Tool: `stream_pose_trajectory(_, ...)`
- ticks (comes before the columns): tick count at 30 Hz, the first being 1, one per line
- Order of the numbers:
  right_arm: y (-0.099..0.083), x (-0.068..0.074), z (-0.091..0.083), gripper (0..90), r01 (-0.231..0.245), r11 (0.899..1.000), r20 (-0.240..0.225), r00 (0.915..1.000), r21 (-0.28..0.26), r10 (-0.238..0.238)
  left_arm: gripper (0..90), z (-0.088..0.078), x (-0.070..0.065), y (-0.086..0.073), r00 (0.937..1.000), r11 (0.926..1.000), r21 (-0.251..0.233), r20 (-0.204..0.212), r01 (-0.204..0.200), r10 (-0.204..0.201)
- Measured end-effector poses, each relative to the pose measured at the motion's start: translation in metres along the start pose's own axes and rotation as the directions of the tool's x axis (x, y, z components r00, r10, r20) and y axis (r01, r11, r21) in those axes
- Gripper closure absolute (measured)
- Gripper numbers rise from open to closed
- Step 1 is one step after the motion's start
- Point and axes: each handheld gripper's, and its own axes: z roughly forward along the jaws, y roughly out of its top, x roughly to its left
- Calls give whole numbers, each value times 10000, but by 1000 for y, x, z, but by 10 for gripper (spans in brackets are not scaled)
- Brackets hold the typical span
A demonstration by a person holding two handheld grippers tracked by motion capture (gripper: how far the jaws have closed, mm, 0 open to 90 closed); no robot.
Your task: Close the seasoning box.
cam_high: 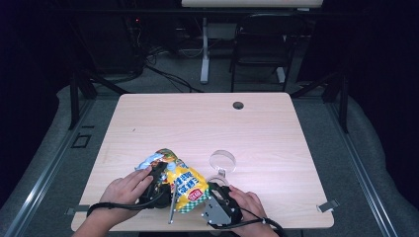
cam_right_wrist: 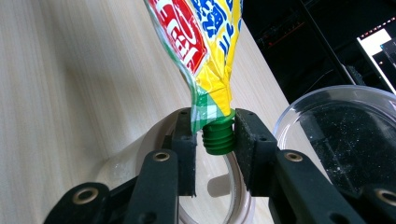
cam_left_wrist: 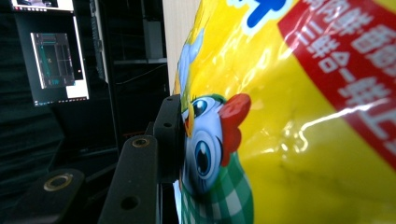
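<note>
The pouch (cam_left_wrist: 299, 116) runs past the frame edge — hiding the left gripper's far jaw.

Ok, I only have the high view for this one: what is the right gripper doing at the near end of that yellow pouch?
Observer: The right gripper has the pouch's green spout between its jaws, and the pads look pressed against it on both sides.
Operator: And the left gripper?
Observer: The left gripper presses one pad flat against the yellow pouch, right beside a printed chicken face.
Operator: Anything close to the spout?
Observer: A clear round rim lies on the table just behind the spout.
</note>
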Motion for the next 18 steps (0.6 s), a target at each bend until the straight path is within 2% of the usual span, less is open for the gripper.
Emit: stream_pose_trajectory(18, -2, 0, -2, 705, -137, 9999, 95, 9999, -101, 138, 618, -3, 0, 4, 9982, 9993, 43, -478, -365, 367)
